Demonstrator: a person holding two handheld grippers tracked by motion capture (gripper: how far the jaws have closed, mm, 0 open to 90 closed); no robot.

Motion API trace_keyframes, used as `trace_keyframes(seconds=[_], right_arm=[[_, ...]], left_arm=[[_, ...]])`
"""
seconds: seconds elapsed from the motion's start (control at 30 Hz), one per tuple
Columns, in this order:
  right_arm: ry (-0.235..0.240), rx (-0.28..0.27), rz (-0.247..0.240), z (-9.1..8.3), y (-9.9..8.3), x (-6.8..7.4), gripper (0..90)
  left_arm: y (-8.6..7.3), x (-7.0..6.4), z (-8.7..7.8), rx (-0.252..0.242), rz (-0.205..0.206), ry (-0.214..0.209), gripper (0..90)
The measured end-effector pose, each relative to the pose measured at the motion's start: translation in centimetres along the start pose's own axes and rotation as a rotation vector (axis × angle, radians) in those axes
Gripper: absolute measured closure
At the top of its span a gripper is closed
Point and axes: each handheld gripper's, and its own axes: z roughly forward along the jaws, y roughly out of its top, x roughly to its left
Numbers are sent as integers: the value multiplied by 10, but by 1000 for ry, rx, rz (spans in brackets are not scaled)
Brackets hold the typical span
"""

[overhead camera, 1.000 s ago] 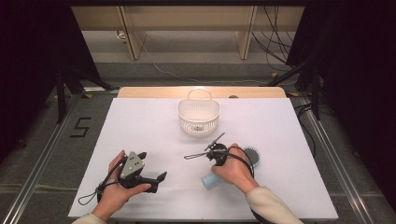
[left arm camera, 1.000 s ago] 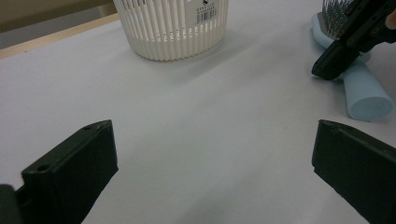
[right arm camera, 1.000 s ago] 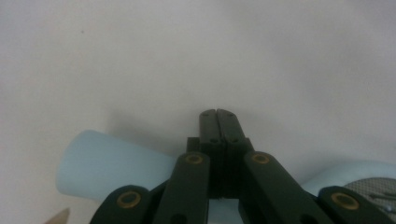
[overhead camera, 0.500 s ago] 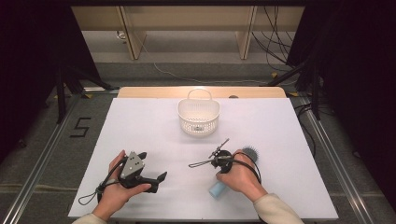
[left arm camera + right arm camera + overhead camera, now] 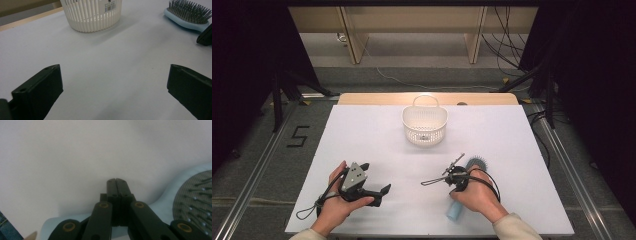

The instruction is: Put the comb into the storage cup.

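Both grippers near table (image 5: 377, 135) front edge; hairbrush (image 5: 475, 165) beside right gripper (image 5: 116, 180).

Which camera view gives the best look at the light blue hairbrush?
The high view: the hairbrush lies whole on the table, its handle partly under the right hand. The left gripper view shows its bristled head sharply. The right gripper view shows a blurred part beside the shut jaws.

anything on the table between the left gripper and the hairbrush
Nothing lies on it. In the left gripper view, bare white table runs from the open left gripper to the hairbrush; the basket stands off to one side.
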Motion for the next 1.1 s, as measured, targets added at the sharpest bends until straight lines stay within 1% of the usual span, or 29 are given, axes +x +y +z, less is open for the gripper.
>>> trace_keyframes(seconds=[0.07, 0.1, 0.13, 0.2, 0.4, 0.57, 0.67, 0.7, 0.87, 1.1], right_arm=[[5, 3, 11, -1, -3, 0, 900], [5, 4, 4, -2, -5, -1, 900], [6, 2, 12, -2, -7, -1, 900], [10, 6, 15, -3, -10, -2, 900], [10, 17, 20, -6, -19, -5, 900], [10, 15, 42, -9, -28, -8, 900], [10, 18, 44, -10, -32, -11, 900], [8, 22, 55, -11, -33, -11, 900], [11, 21, 62, -12, -38, -14, 900], [12, 18, 75, -13, -42, -16, 900]], left_arm=[[0, 0, 0, 0, 0, 1, 0], [0, 0, 0, 1, 0, 1, 0], [0, 0, 0, 1, 0, 1, 0], [0, 0, 0, 1, 0, 1, 0], [0, 0, 1, 1, -2, 2, 0], [0, -1, 1, 2, -1, 0, 0], [0, -1, 1, 2, -1, 0, 0], [0, -1, 1, 2, -1, 0, 0], [1, -1, 2, 2, 3, -2, 0], [1, -1, 2, 2, 1, -3, 0]])
